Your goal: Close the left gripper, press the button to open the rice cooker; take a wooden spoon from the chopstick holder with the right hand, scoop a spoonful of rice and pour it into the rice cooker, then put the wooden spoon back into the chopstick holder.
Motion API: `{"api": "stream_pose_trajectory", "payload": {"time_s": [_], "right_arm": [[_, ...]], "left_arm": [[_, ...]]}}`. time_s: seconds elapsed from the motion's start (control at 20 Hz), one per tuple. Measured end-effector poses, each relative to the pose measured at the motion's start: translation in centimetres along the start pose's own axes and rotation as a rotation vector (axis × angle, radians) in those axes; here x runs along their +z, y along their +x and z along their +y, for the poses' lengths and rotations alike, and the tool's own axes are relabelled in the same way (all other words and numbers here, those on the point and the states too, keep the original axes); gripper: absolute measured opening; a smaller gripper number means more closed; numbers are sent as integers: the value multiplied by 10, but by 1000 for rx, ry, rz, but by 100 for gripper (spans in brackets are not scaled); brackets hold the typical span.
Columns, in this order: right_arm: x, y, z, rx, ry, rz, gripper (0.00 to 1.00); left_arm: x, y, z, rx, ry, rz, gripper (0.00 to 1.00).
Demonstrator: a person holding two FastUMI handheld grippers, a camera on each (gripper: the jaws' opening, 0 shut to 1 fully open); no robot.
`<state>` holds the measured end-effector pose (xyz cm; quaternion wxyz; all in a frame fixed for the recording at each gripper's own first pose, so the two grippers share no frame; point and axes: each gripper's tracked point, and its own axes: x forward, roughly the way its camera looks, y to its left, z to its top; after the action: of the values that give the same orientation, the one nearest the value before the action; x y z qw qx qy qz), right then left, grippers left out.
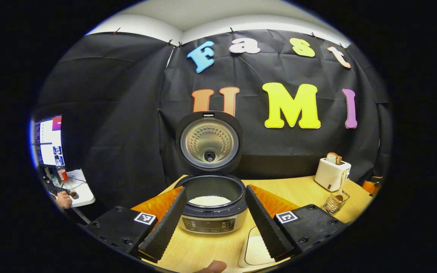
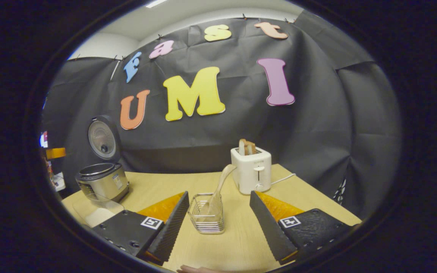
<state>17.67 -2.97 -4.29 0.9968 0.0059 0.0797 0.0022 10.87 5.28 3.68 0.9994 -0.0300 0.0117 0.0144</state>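
The wooden spoon [image 2: 218,191] stands in the wire chopstick holder [image 2: 206,218], its handle leaning up and to the right, straight ahead of the right gripper [image 2: 218,222], whose fingers are spread wide. To the left, the rice cooker [image 1: 211,206] sits lid-up with rice inside, between the spread fingers of the left gripper [image 1: 214,223].

even, soft overhead light, both views sharp at centre, fisheye bending at edges, glare nowhere harsh.

Wooden spoon [image 2: 218,189] in chopstick holder [image 2: 206,218], toaster [image 2: 252,170] behind.
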Motion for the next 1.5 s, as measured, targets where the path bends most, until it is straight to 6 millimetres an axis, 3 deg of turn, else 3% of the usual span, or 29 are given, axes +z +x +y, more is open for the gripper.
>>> {"api": "stream_pose_trajectory", "payload": {"time_s": [0.15, 0.2, 0.25, 0.3, 0.4, 0.45, 0.65, 0.8, 0.85, 0.9, 1.0, 1.1, 1.3, 1.5], "right_arm": [[2, 42, 3, 44, 5, 45, 91], [4, 56, 3, 47, -3, 55, 95], [6, 70, 0, 43, -7, 61, 91], [3, 87, -7, 18, -6, 84, 95], [-5, 118, -15, -16, 13, 132, 91], [-11, 132, -18, -27, 26, 169, 96], [-16, 173, -11, 15, 115, 235, 95], [-22, 196, -8, 45, 165, 298, 74], [-25, 199, -7, 52, 165, 306, 80], [-25, 203, -7, 42, 166, 304, 72], [-27, 202, -14, 6, 159, 314, 40], [-22, 196, -4, 25, 186, 324, 21], [-13, 170, 4, 7, 178, 329, 12], [-2, 135, 18, -21, 79, 300, 13]], "left_arm": [[-10, -13, 0, 10, 18, -5, 99], [-11, -18, 2, 22, 33, -6, 99], [-11, -24, 4, 36, 48, -16, 99], [-11, -30, 7, 53, 57, -34, 99], [-14, -42, 11, 80, 47, -67, 98], [-22, -47, 9, 74, 40, -60, 98], [-42, -58, 6, 47, 68, -31, 99], [-52, -65, 0, 6, 57, -21, 98], [-52, -66, -3, -14, 51, -23, 98], [-51, -69, -1, -17, 53, -18, 98], [-43, -74, 9, -2, 54, -39, 99], [-36, -80, 11, -10, 61, -55, 98], [-25, -90, 27, 23, 70, -75, 98], [-18, -103, 32, 18, 1, -67, 98]]}}
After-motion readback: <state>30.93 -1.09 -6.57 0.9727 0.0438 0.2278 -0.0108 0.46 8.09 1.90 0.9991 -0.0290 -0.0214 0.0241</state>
